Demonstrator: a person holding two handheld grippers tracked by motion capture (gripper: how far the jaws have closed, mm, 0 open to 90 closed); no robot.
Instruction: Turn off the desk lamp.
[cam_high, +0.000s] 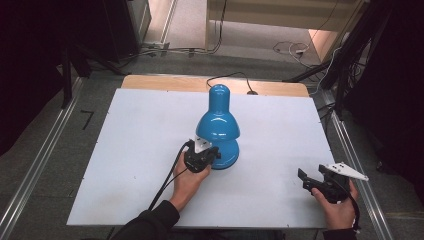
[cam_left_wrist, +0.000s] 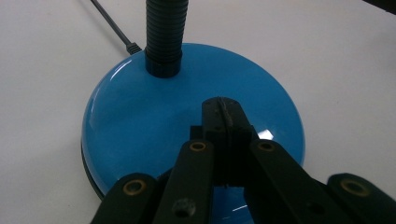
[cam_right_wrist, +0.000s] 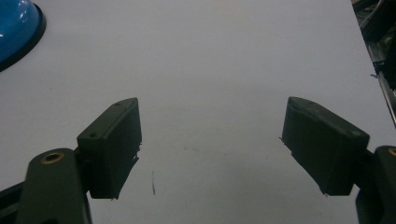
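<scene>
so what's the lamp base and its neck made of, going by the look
Lamp base: probably painted metal, maybe hard plastic; its smooth blue gloss carries sharp highlights. Neck: a black ribbed flexible tube with a dull sheen; metal or plastic can't be told.

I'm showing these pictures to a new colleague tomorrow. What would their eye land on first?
First the glossy blue desk lamp standing mid-table on the white board, its shade bowed over its round base. Next, the left gripper, jaws shut together, with its tip over the top of that base, just in front of the black ribbed neck. The right gripper waits open near the table's right edge, with nothing between its jaws.
</scene>
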